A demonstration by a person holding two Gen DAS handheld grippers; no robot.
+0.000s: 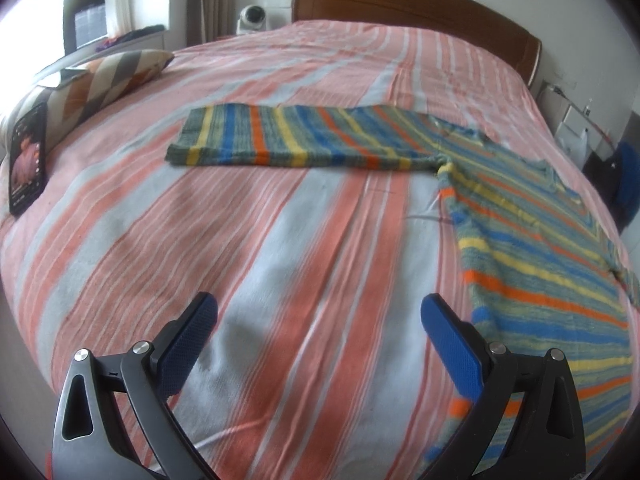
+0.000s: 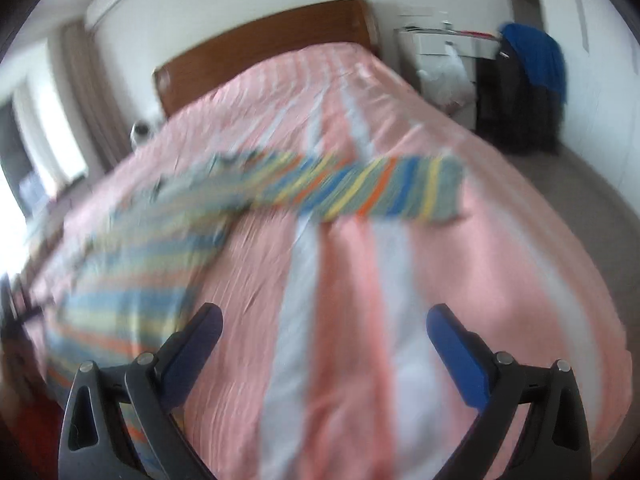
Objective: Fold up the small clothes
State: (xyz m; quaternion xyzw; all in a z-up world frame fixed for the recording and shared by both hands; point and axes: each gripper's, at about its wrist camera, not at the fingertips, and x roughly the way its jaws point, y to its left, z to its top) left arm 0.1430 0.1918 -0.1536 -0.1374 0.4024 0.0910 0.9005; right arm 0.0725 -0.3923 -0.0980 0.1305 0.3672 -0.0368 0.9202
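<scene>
A striped knit sweater [image 1: 532,240] in green, blue, yellow and orange lies flat on the bed. Its body fills the right of the left wrist view, and one sleeve [image 1: 288,140] stretches out to the left across the bed. My left gripper [image 1: 318,308] is open above bare bedsheet, just left of the sweater's hem, with nothing between its blue pads. The right wrist view is blurred: the sweater [image 2: 132,256] lies at left with its other sleeve [image 2: 380,192] reaching right. My right gripper [image 2: 324,320] is open over the sheet, right of the sweater body.
The bed [image 1: 280,240] has a pink, orange and grey striped sheet and a brown headboard [image 1: 420,8]. A patterned cushion [image 1: 100,80] and a lit phone [image 1: 27,160] sit at the left edge. Furniture with a blue garment [image 2: 536,56] stands right of the bed.
</scene>
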